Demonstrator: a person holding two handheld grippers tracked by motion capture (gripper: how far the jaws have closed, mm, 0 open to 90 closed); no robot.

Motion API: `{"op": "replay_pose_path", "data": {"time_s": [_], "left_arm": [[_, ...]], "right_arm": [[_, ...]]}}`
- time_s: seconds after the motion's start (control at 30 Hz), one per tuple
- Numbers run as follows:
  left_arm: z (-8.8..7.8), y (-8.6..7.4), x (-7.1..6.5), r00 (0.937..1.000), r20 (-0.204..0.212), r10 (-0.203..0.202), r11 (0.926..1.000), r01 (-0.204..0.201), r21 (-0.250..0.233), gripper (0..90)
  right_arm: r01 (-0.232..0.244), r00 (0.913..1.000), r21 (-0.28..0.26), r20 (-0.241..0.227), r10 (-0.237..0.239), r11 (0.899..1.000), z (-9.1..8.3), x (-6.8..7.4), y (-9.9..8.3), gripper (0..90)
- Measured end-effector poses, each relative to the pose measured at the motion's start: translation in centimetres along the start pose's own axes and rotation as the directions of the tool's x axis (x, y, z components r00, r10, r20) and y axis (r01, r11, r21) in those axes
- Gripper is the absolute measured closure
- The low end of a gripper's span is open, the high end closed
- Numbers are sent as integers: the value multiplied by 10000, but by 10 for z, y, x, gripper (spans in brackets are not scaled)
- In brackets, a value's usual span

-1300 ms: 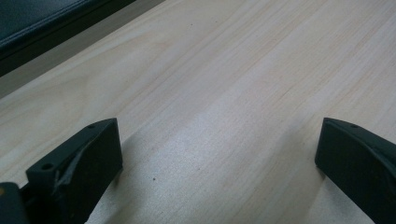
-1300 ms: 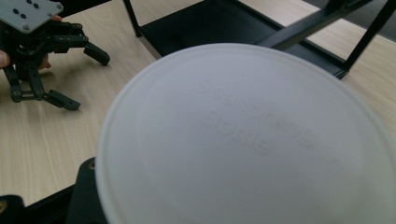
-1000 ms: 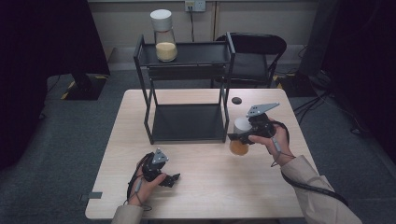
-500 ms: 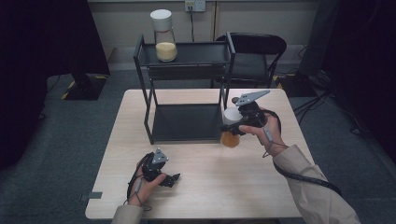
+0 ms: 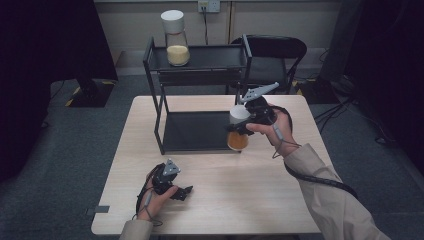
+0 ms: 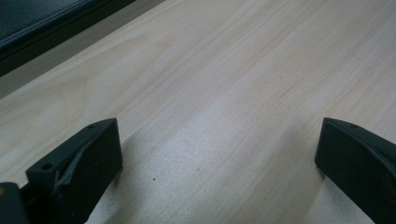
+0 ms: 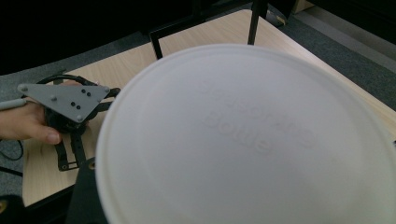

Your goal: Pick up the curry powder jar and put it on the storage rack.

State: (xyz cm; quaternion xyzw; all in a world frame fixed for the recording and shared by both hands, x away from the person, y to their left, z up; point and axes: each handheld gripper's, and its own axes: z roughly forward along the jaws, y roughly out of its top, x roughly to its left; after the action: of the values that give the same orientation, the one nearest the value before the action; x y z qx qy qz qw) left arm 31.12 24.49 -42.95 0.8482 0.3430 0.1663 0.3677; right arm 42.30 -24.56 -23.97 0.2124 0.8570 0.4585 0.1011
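- The right gripper (image 5: 239, 129) holds a jar (image 5: 238, 134) up in the air, just in front of the rack (image 5: 159, 100), by the rack's front right leg.
- The jar stands about straight up and down, with its white lid (image 5: 238, 114) on top and its round bottom below.
- The jar is clear, and its bottom part is full of something orange.
- The jaws are closed on the jar near its lid.
- In the right gripper view the round white lid (image 7: 247, 140) is very close and blurry, with faint raised letters on it.
- A second jar (image 5: 175, 38) stands upright on the top shelf of the rack, at its back left corner. It has a white lid too and holds pale yellow stuff.
- The rack is black, with a flat bottom shelf, and stands on the far half of the table (image 5: 260, 200).
- The left gripper (image 5: 181, 192) lies low on the table, in front of the rack and near the table's front edge, held in the left hand (image 5: 155, 197).
- In the left gripper view its two black jaws are wide apart, with bare wood (image 6: 224, 102) between them.
- A black chair (image 5: 275, 55) stands behind the rack.
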Motion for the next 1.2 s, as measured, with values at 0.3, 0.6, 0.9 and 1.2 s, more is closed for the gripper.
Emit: {"op": "replay_pose_path", "data": {"time_s": [0.3, 0.6, 0.9, 1.2], "left_arm": [[0, 0, 0, 10000, -2, 2, 10000, -2, -1, 0], [0, 0, 0, 10000, 9, -6, 10000, 6, 17, 1], [0, 0, 0, 10000, 9, -6, 10000, 6, 19, 1], [0, 0, 0, 10000, 7, -8, 10000, 8, 3, 1]], "right_arm": [[94, 9999, -19, 61, -94, 10000, 3, -3, 23, 360], [301, 9994, 22, 143, -301, 9995, 2, -3, 49, 360], [449, 9986, -26, 269, -448, 9990, -3, -4, 74, 360], [562, 9978, -43, 367, -560, 9984, -14, -5, 102, 361]]}}
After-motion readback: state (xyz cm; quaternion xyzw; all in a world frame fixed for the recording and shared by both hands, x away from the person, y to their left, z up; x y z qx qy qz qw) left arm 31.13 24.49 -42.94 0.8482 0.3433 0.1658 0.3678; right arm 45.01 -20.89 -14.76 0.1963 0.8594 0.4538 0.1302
